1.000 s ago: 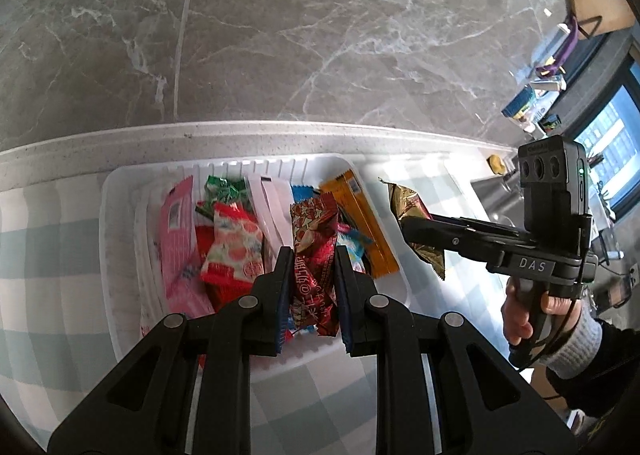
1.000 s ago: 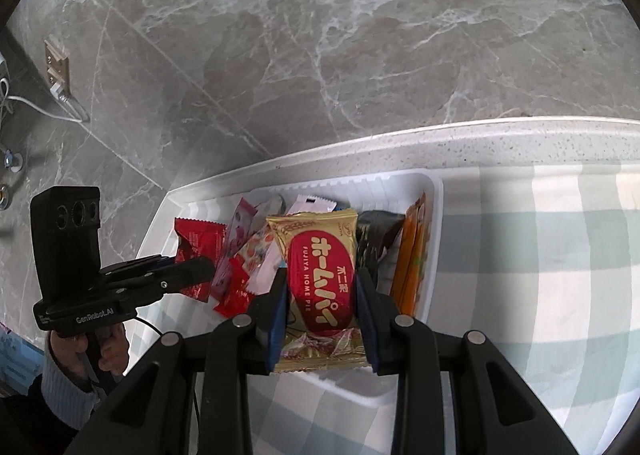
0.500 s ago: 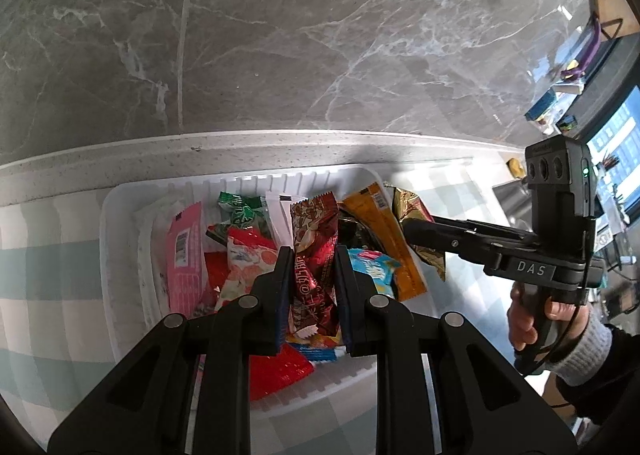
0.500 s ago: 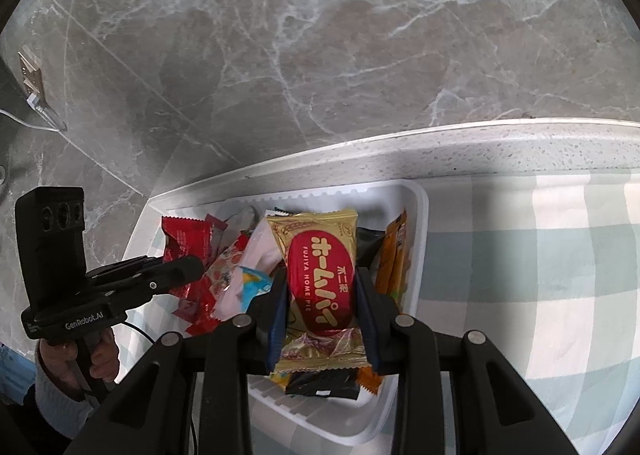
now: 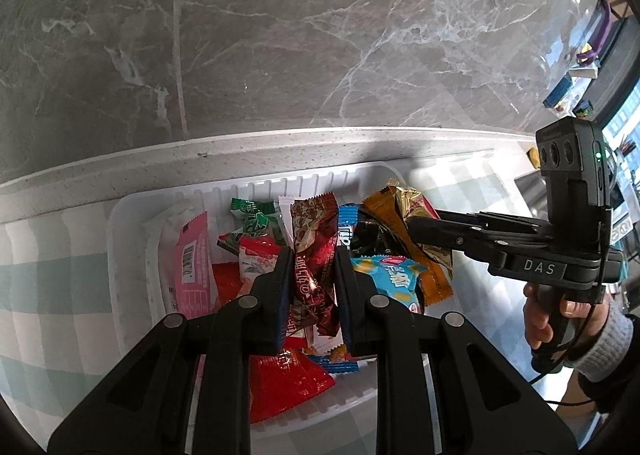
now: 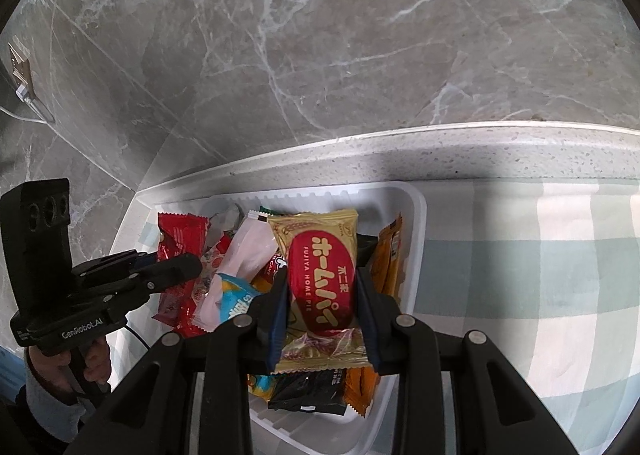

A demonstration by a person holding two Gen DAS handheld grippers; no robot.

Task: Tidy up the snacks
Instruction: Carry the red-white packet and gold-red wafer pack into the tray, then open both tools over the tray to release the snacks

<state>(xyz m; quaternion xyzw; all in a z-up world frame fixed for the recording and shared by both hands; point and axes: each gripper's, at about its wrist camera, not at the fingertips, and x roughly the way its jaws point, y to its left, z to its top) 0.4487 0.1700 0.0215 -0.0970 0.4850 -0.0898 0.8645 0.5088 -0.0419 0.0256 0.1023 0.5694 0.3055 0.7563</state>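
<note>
Most snacks already lie in the white tray (image 5: 132,215). The left hand-held gripper (image 5: 311,287) clamps a dark red packet (image 5: 314,255) and the right hand-held gripper (image 6: 323,295) a gold pie packet (image 6: 320,271), both above the pile; release remains.

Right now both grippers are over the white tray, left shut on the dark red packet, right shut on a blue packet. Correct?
Not quite. The right gripper is shut on the gold packet with the red oval label, not a blue one; the right wrist view shows it. The rest stands: the left gripper is shut on the dark red packet, both over the white tray.
</note>
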